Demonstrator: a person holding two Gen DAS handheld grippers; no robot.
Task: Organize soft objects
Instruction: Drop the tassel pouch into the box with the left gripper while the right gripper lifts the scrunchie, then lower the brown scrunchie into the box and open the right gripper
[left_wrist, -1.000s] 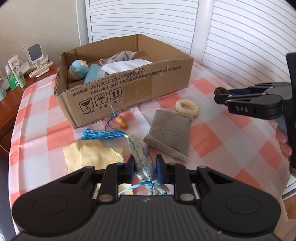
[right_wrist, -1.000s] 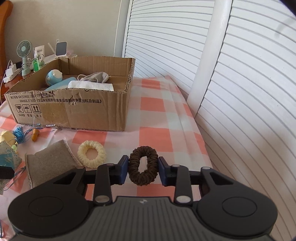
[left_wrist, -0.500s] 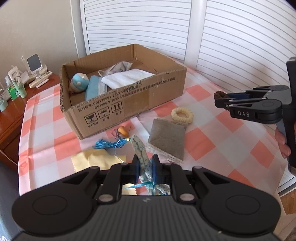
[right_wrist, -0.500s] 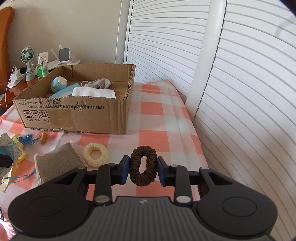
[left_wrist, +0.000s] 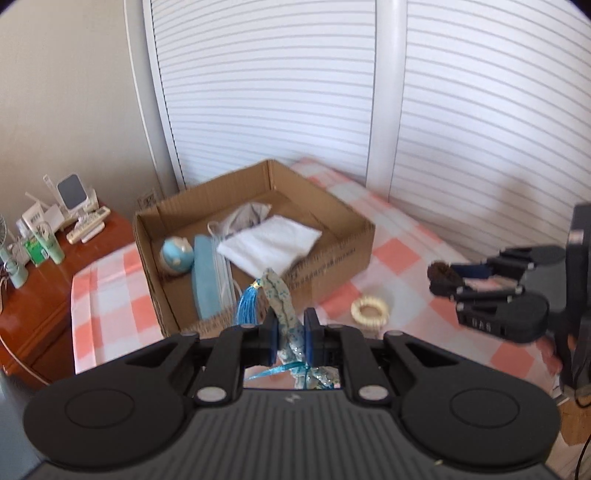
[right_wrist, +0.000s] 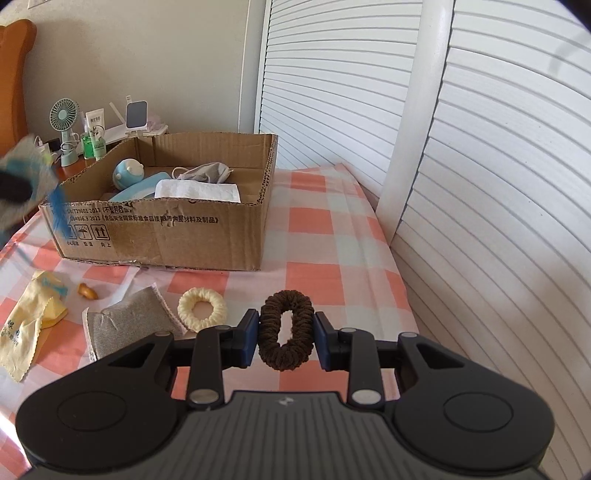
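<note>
white louvered doors (right_wrist: 480, 147) back a table under a pink-and-white checked cloth (right_wrist: 314, 229), with a wooden side cabinet (left_wrist: 40, 295) by the beige wall. the cardboard box (right_wrist: 166, 221) sits at the cloth's far edge. the left gripper (left_wrist: 290, 332) pinches a blue tasselled fabric pouch (left_wrist: 280, 299) above the box's near wall. the right gripper (right_wrist: 286, 339) clamps a brown scrunchie (right_wrist: 286, 328) near the cloth's right edge, beside a cream scrunchie (right_wrist: 202, 308).

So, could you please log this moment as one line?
left claw: holds pouch | right claw: holds brown scrunchie | box: not reached
</note>
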